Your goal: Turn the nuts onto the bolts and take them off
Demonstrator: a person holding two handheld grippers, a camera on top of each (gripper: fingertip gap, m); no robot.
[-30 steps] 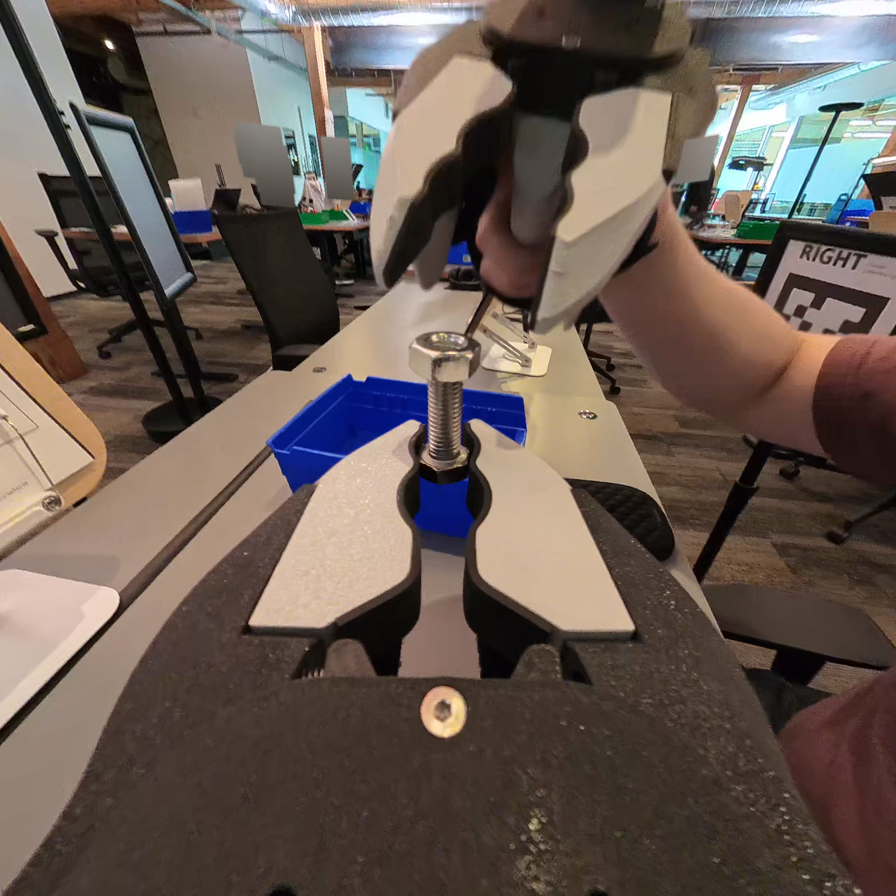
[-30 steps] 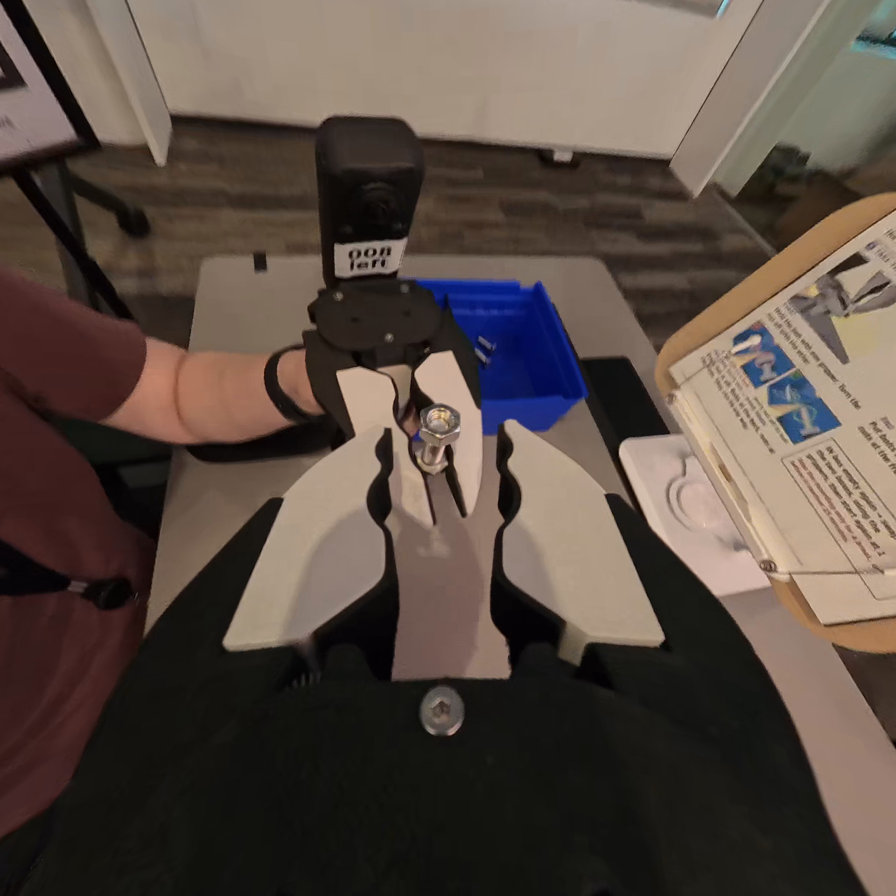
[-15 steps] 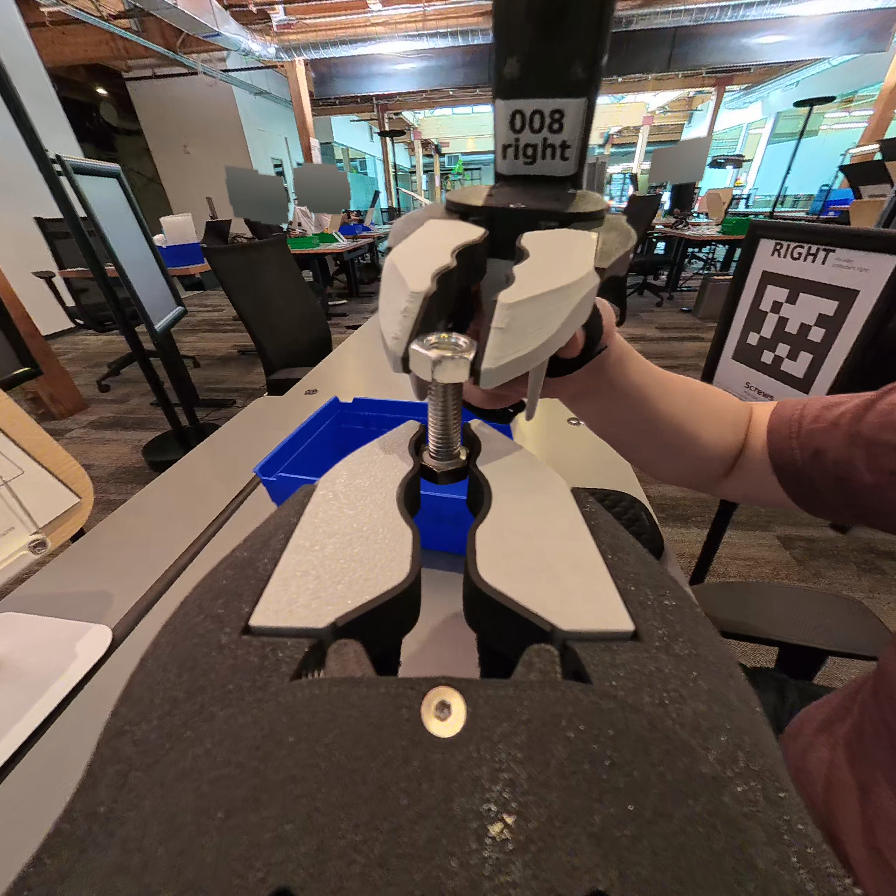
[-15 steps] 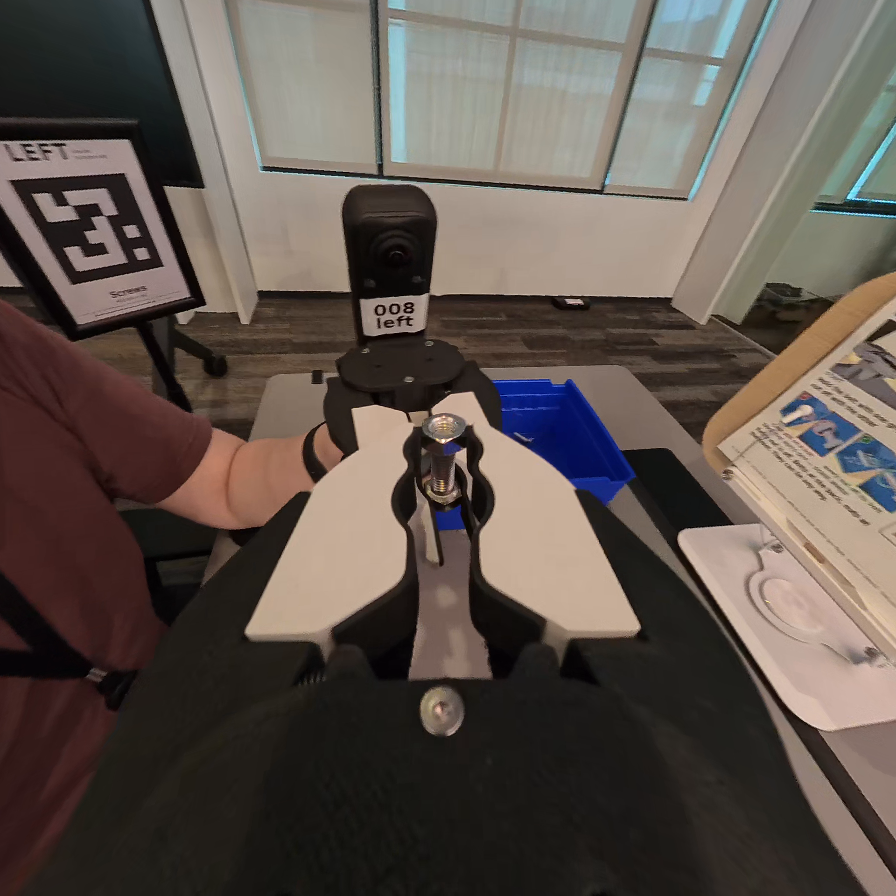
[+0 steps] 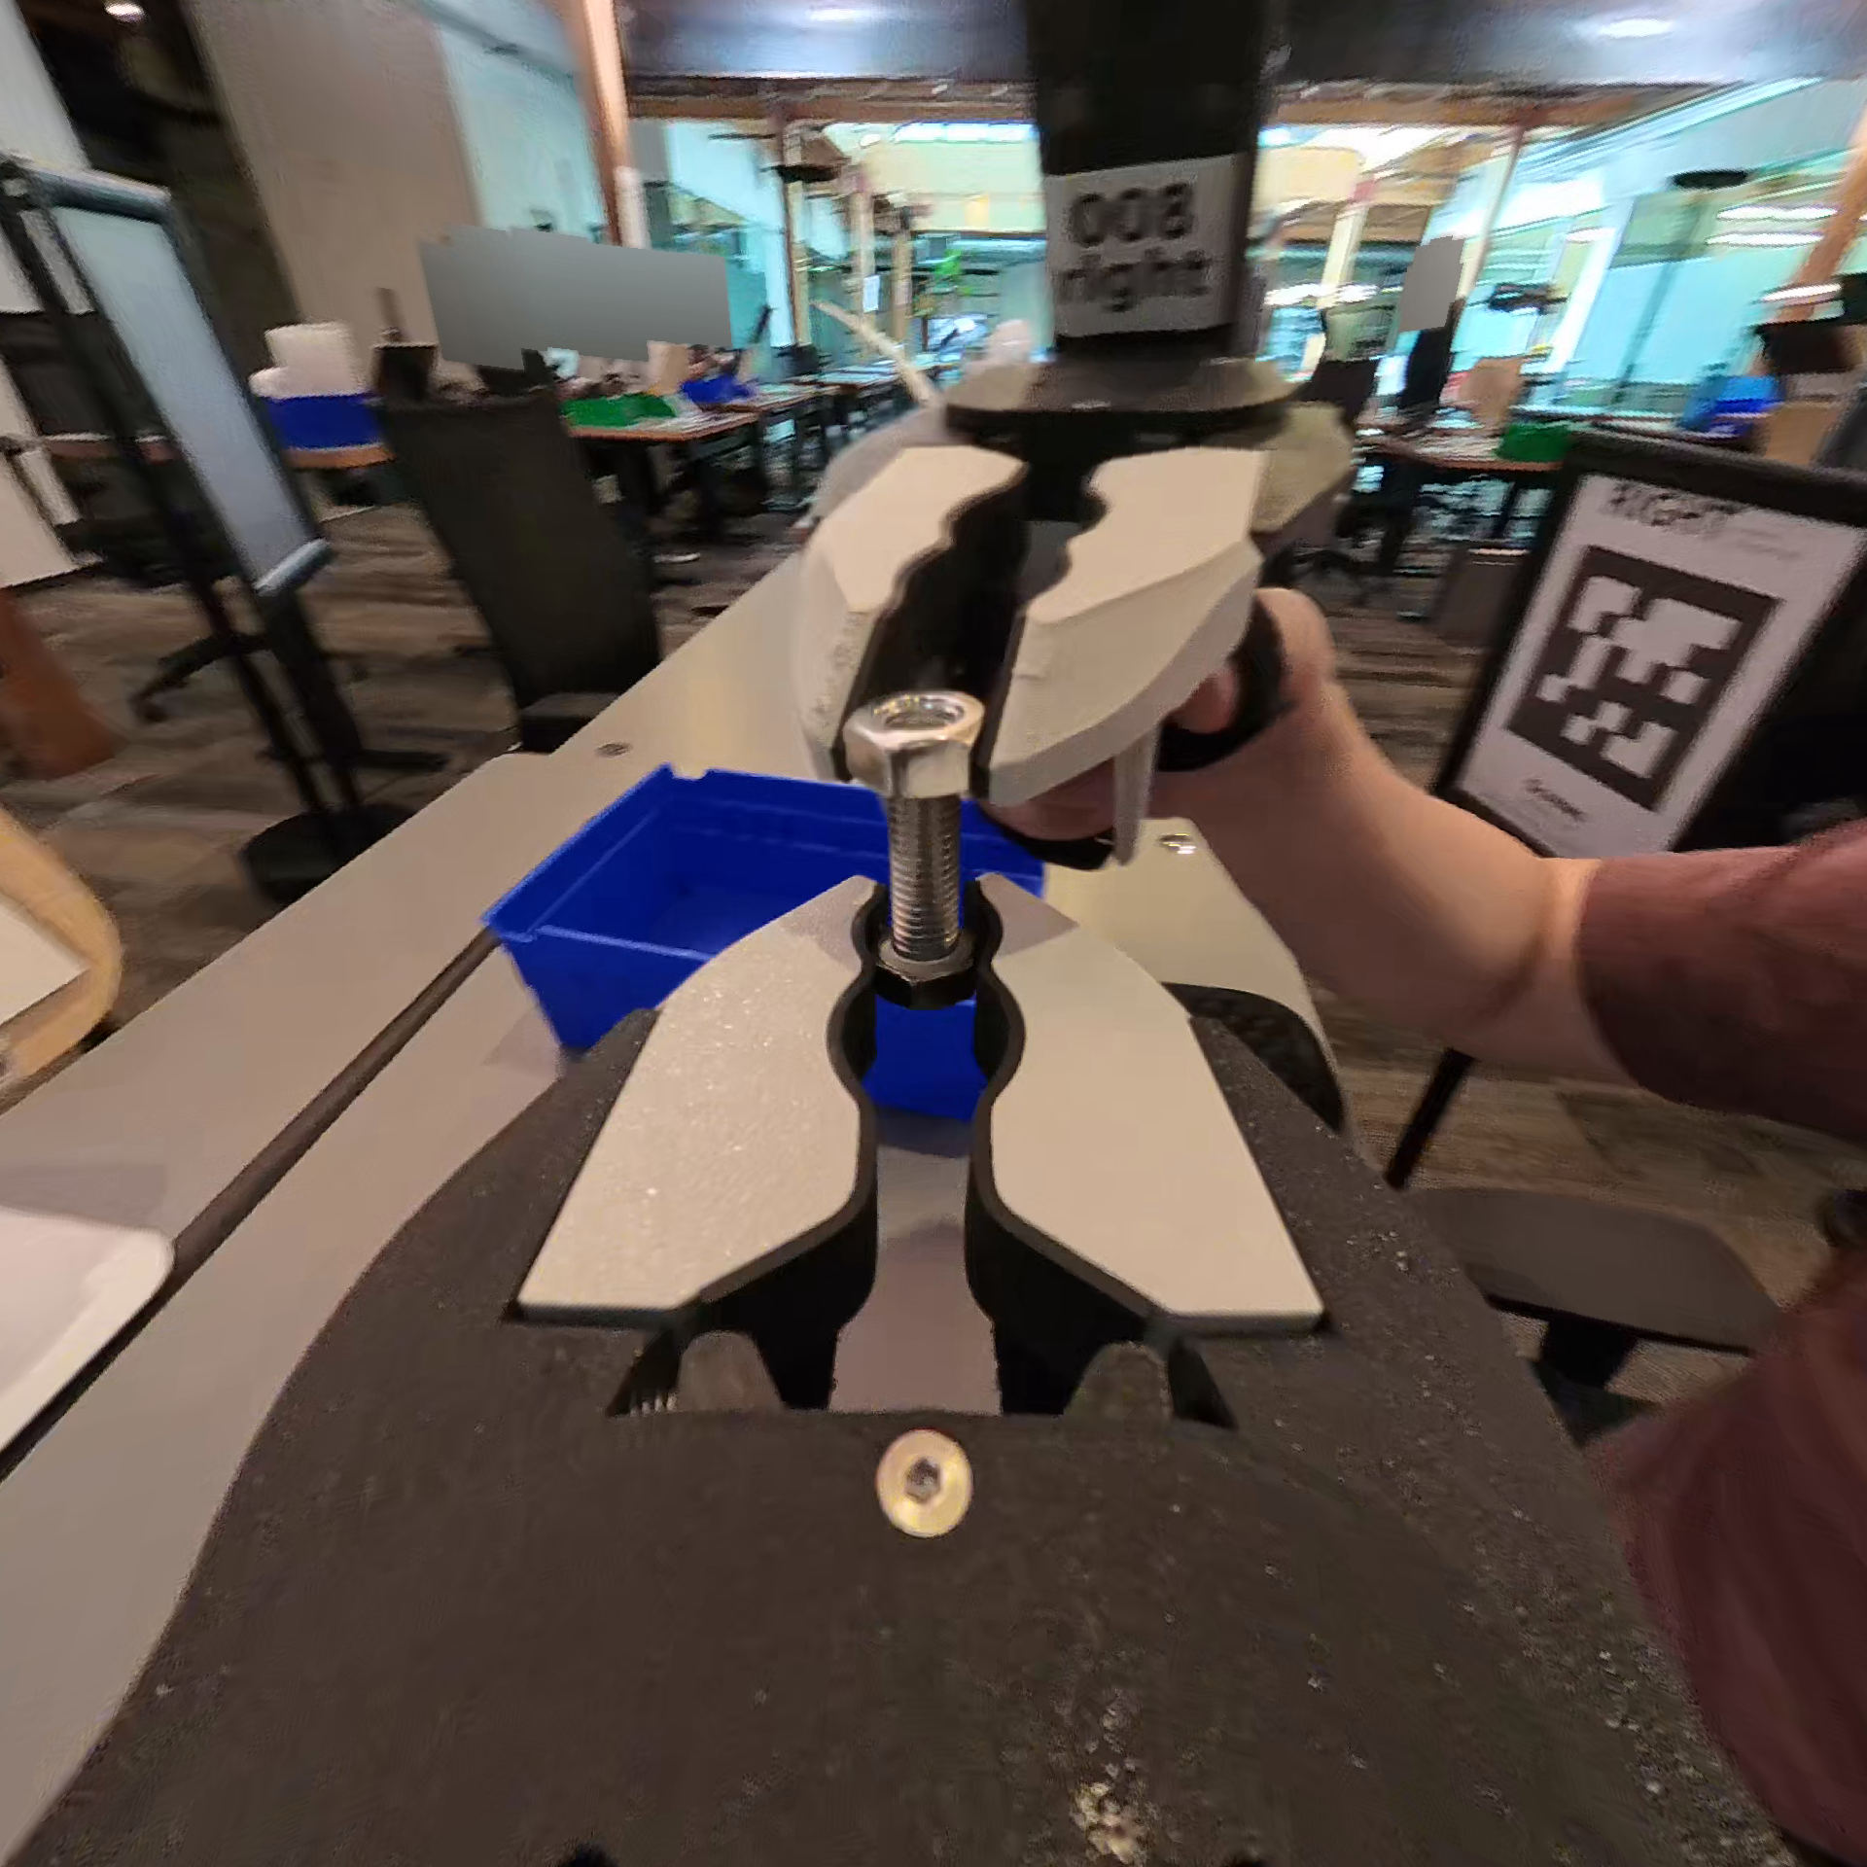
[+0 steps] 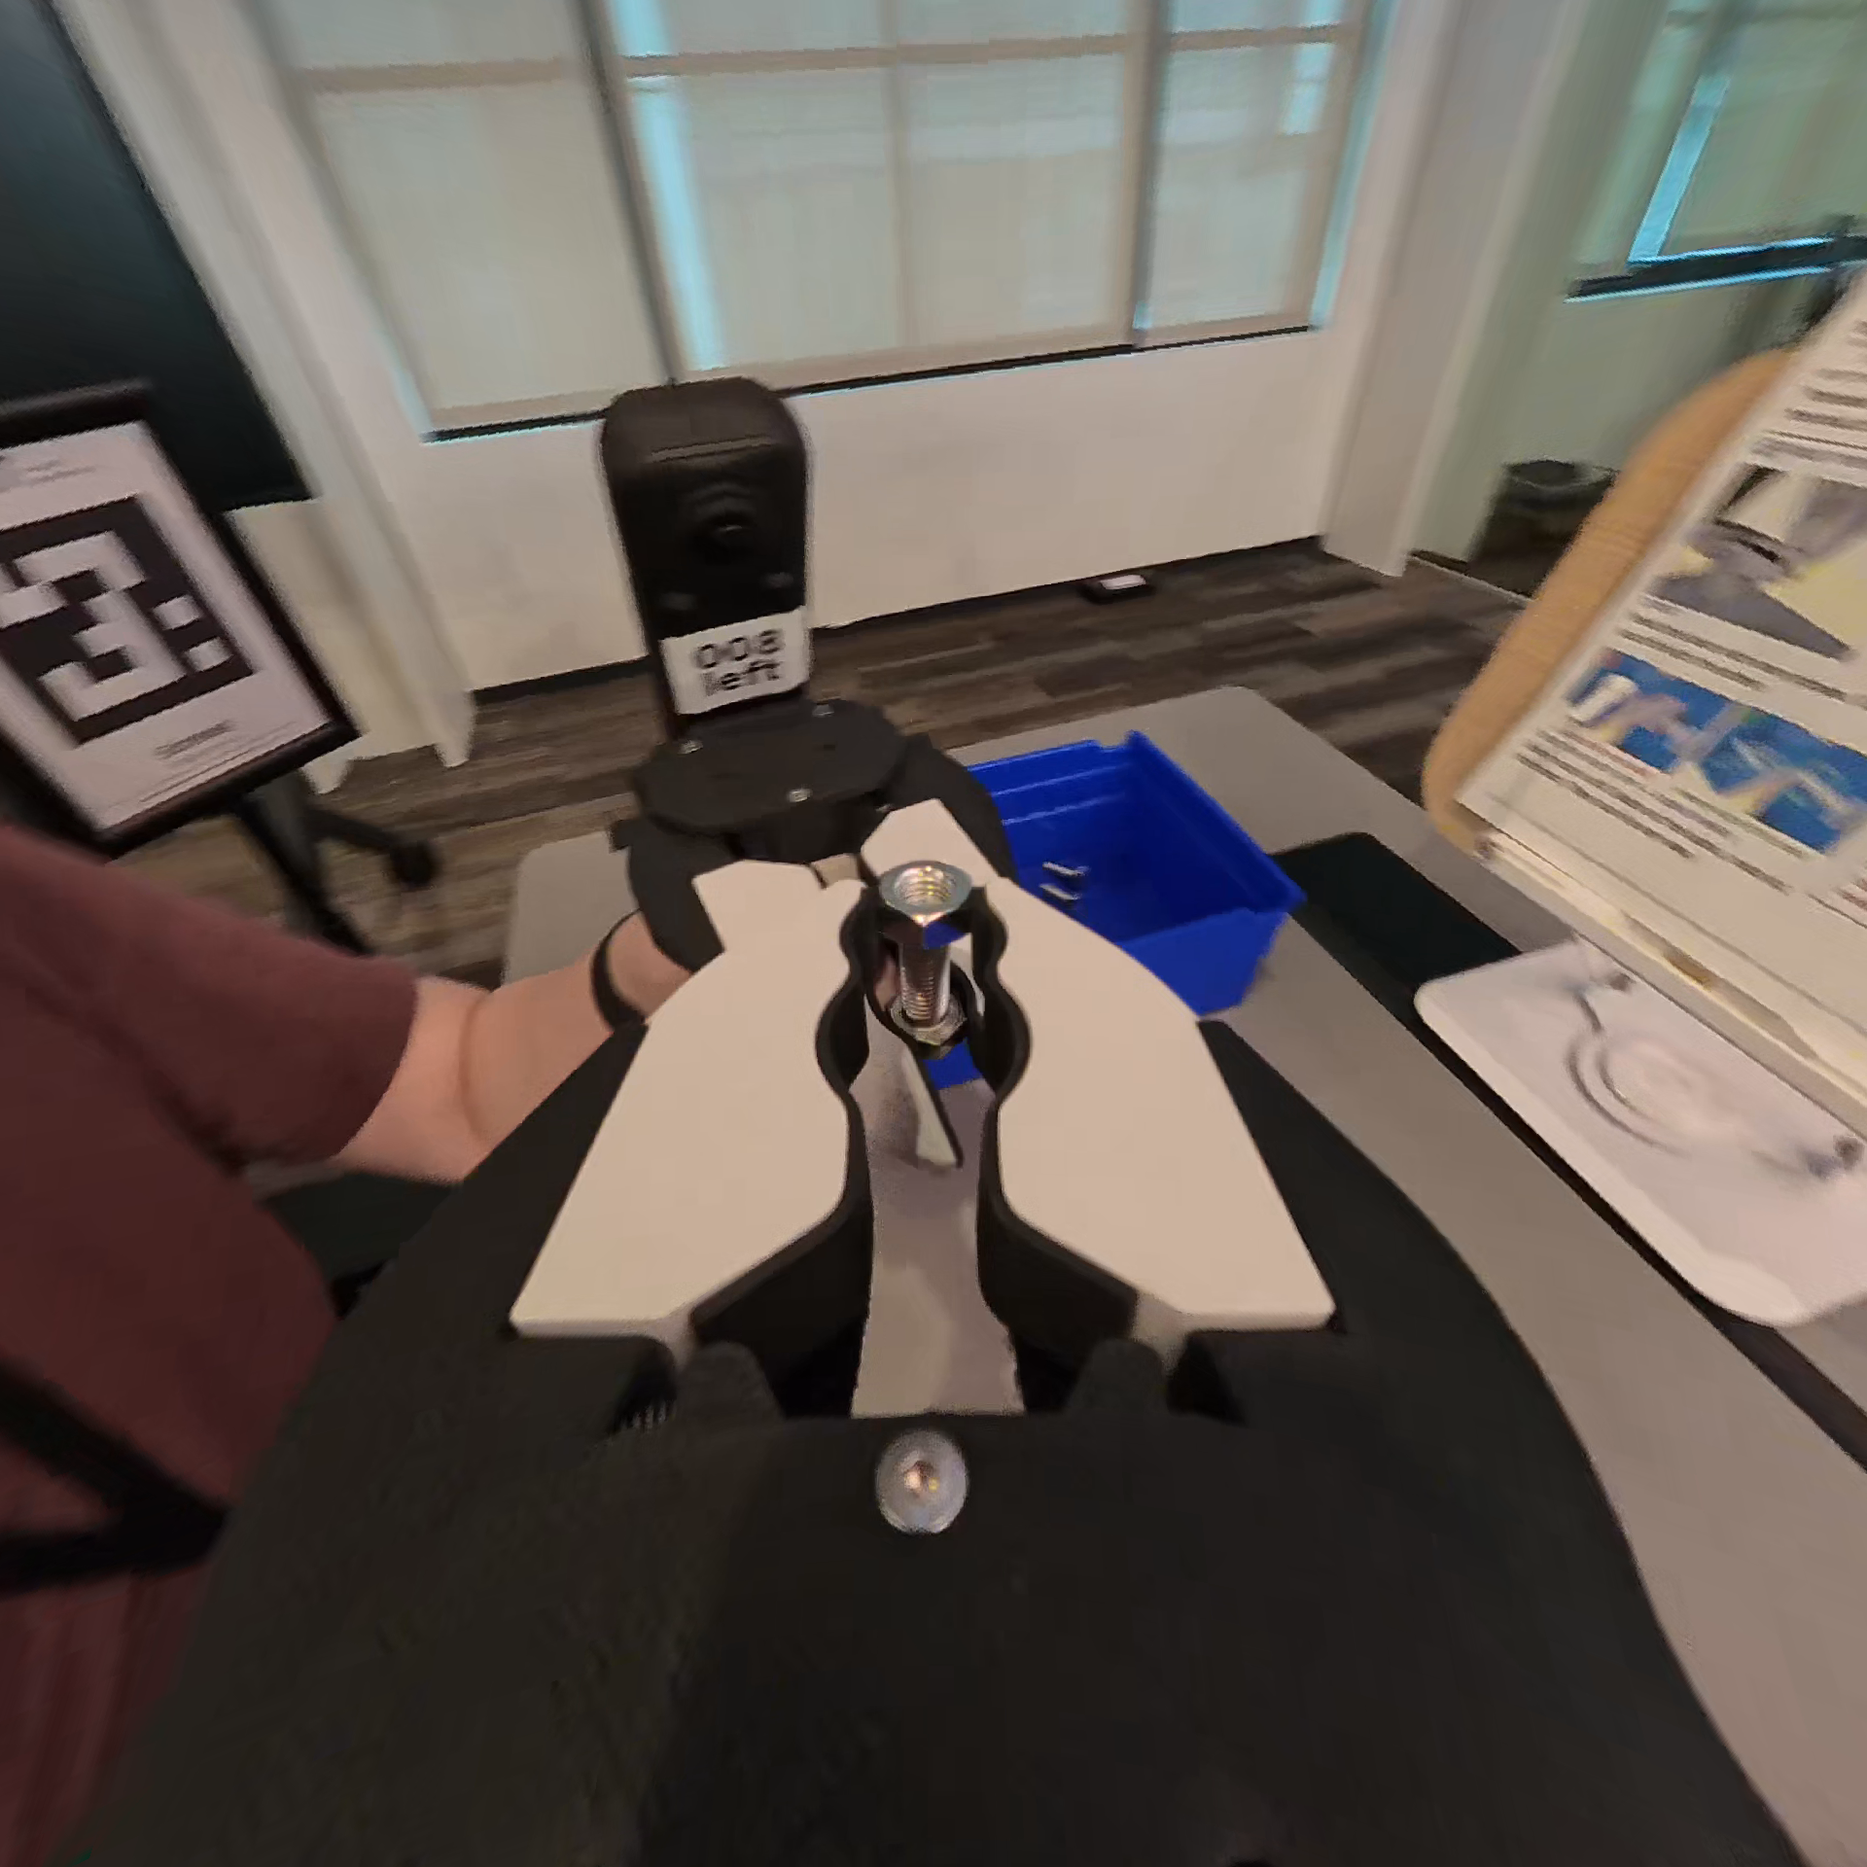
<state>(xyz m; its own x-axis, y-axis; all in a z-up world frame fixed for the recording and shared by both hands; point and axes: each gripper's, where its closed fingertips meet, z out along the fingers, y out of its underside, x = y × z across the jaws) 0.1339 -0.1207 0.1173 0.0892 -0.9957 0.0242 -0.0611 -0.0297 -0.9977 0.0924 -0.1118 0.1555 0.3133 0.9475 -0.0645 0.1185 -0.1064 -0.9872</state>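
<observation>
A steel bolt [image 5: 917, 879] stands upright with a hex nut [image 5: 914, 750] at its top end. My left gripper [image 5: 924, 965] is shut on the bolt's lower end and holds it above the grey table [image 5: 303, 1010]. My right gripper [image 5: 914, 773] comes from the far side, and its two fingers flank the nut and press on it. In the right wrist view the nut [image 6: 927, 897] sits between the tips of my right gripper [image 6: 921, 909], with the bolt [image 6: 921, 985] below it held in the left gripper [image 6: 924, 1051].
A blue bin [image 5: 697, 894] stands on the table just behind the bolt, with small metal parts [image 6: 1061, 879] in it. A white plate [image 6: 1616, 1132] and an instruction board [image 6: 1667, 707] are at the side. A black mat [image 6: 1394, 909] lies by the bin. A marker sign [image 5: 1637, 667] stands off the table.
My right gripper was open above the bolt; it came down level with the nut and closed on it, then twisted. The left gripper kept the bolt still.
</observation>
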